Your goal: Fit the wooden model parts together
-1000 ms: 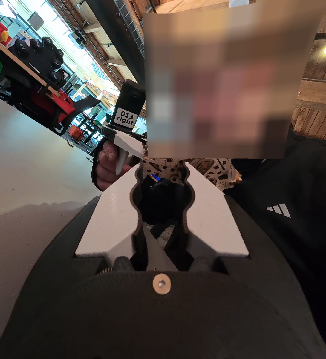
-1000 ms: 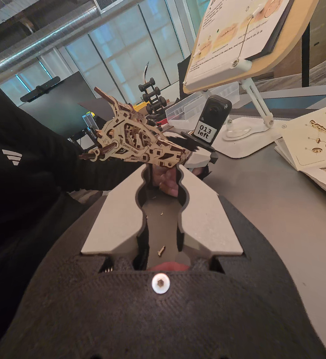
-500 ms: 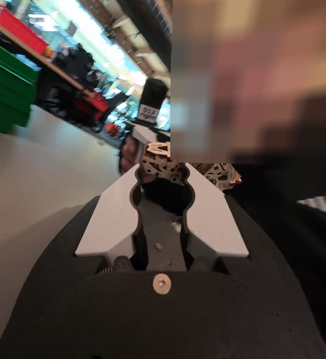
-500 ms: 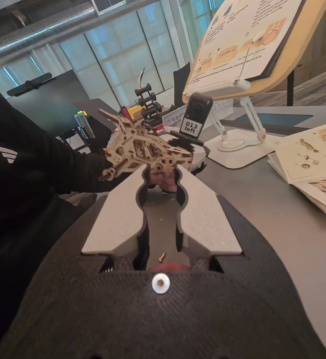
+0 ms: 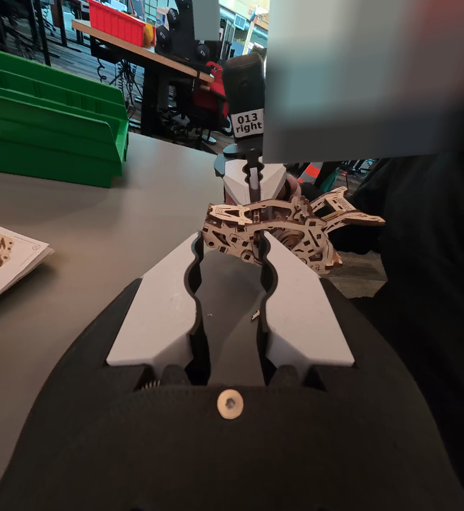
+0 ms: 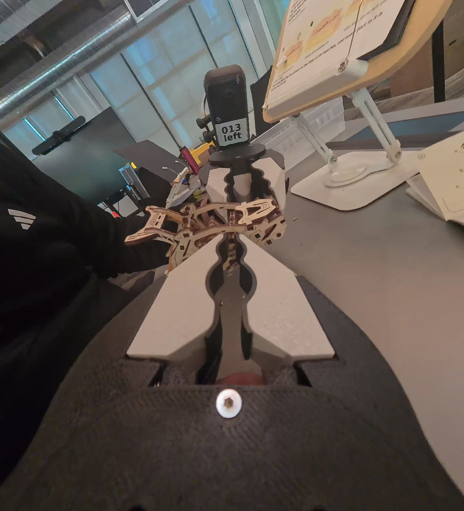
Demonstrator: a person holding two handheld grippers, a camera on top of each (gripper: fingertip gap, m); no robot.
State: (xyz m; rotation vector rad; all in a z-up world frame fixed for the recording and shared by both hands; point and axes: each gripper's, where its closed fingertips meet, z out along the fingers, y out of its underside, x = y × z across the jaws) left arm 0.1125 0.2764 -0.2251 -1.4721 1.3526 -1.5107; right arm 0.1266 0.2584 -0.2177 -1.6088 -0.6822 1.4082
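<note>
- Now pinching a thin plate near the middle of the model (image 6: 258,218) with the right tongs (image 6: 229,243), which were gaping wide and clear of it a second ago.
- Levelling the model out from a steep upward tilt, so that it is hanging roughly flat.
- Judging by this, passing from a one-sided hold to a two-sided one: bracing the model from both faces, probably for pressing or seating a part. Not managing to tell from these views which part is being fitted.
- Keeping the left tongs (image 5: 230,243) about half spread and clamped across the broad front end of the model, tips touching its two outer faces.
- Meeting the left tongs head-on with the right tongs, from the opposite side of the model, nearly closed with only the plate's thickness between the tips.
- Carrying the model off the table (image 5: 114,221), which lies below it and to the booklet (image 5: 4,262) side; tail end sticking out toward the person's dark sleeve.
</note>
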